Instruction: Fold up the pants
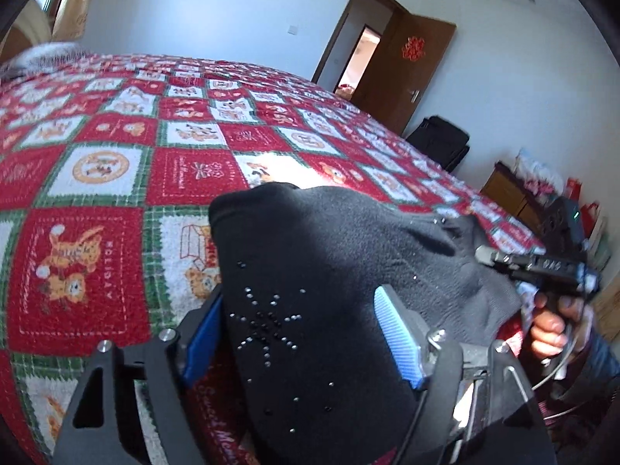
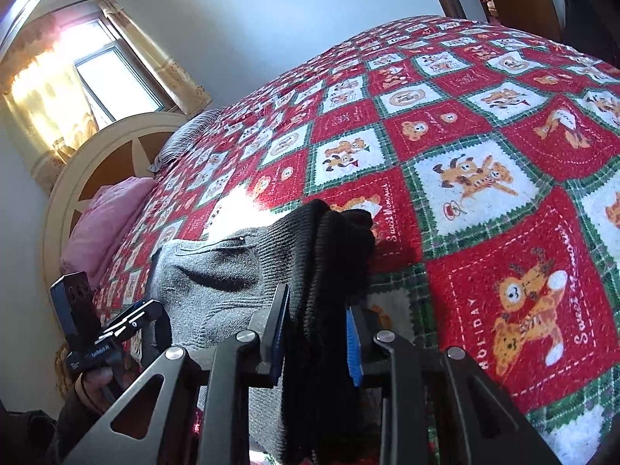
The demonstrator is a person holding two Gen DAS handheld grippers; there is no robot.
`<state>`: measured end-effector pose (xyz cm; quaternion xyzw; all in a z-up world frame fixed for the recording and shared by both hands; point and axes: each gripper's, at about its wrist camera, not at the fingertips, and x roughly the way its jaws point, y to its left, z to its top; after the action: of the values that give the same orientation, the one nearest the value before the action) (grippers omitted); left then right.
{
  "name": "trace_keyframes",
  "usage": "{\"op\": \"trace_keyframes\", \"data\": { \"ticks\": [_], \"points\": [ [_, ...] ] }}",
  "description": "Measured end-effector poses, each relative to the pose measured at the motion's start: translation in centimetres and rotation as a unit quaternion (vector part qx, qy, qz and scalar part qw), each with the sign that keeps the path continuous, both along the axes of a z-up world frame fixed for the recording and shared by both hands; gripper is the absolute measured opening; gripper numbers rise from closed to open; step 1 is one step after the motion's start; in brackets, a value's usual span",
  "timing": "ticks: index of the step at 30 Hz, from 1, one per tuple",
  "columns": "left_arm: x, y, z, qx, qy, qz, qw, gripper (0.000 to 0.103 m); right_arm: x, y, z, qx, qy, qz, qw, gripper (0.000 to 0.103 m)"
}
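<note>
The black pants with small rhinestone studs hang between both grippers over the near edge of the bed. My left gripper is shut on the studded part of the cloth, held between its blue pads. My right gripper is shut on a bunched ribbed black edge of the pants; the pants' grey inner side spreads to the left toward the other gripper. The right gripper also shows in the left wrist view, held by a hand at the pants' far end.
The bed carries a red, white and green holiday quilt. A pink pillow and a round headboard lie at its far end. A brown door, a black bag and a low wooden cabinet stand beyond the bed.
</note>
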<state>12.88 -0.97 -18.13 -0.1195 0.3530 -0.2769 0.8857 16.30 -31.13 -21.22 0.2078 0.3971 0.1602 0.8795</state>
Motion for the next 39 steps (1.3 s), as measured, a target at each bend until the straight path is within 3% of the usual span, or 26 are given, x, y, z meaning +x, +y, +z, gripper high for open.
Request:
{"op": "trace_keyframes", "data": {
  "ticks": [3,5,8,11,22,29,39],
  "points": [
    [0.2,0.3,-0.2,-0.015,0.0,0.003,0.9999,0.073,0.3,-0.1,-0.5,-0.003,0.01,-0.002,1.0,0.027],
    [0.4,0.2,-0.2,-0.017,-0.001,-0.005,0.9998,0.048,0.3,-0.1,-0.5,-0.002,0.009,-0.002,1.0,0.026],
    [0.5,0.5,-0.3,-0.038,0.006,-0.01,0.9992,0.021,-0.1,0.1,0.1,-0.005,0.0,-0.001,1.0,0.026],
    [0.2,0.8,0.0,-0.046,0.001,-0.008,0.9989,0.014,-0.5,0.4,1.1,-0.007,-0.011,0.002,1.0,0.026],
    [-0.8,2.4,3.3,-0.055,-0.04,0.008,0.9977,0.011,0.6,2.7,4.7,-0.02,-0.038,0.036,0.998,0.025],
    [-0.9,5.0,5.3,-0.001,-0.063,0.05,0.9968,0.011,3.9,6.3,5.7,-0.023,-0.049,0.076,0.996,0.025],
    [-1.1,10.3,5.9,0.041,-0.062,0.116,0.9905,0.011,9.0,13.7,6.7,-0.017,-0.061,0.133,0.989,0.025]
  ]
}}
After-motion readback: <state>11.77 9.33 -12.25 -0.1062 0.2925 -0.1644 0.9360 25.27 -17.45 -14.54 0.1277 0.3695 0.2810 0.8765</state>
